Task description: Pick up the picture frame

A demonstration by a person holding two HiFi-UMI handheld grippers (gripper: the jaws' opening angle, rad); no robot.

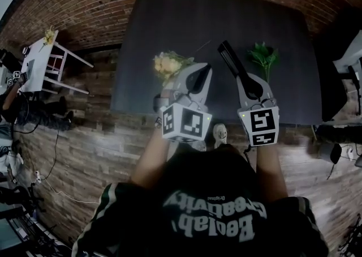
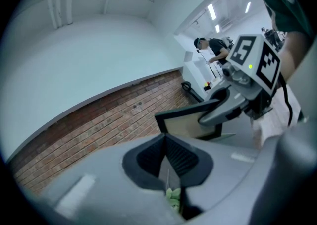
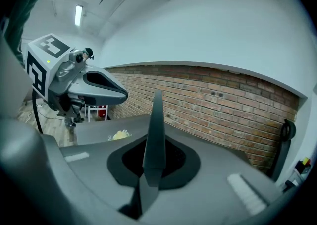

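Note:
The picture frame (image 1: pixel 231 59) is black-edged and thin, and in the head view it stands edge-on above the dark table (image 1: pixel 141 80). My right gripper (image 1: pixel 249 85) is shut on its lower edge. In the right gripper view the frame (image 3: pixel 155 135) rises between the jaws of the right gripper (image 3: pixel 151 169). The left gripper view shows the frame's beige face (image 2: pixel 190 122) with the right gripper (image 2: pixel 218 112) clamped on it. My left gripper (image 1: pixel 201 75) hovers beside the frame, its jaws closed at the tips (image 2: pixel 166 140). Green leaves (image 2: pixel 173 196) show beneath them.
A bunch of yellow flowers (image 1: pixel 168 63) lies on the table just left of the left gripper. A green sprig (image 1: pixel 263 55) lies to the right of the frame. A brick wall (image 1: pixel 113 1) stands behind the table. A white side table (image 1: pixel 42 60) is at far left.

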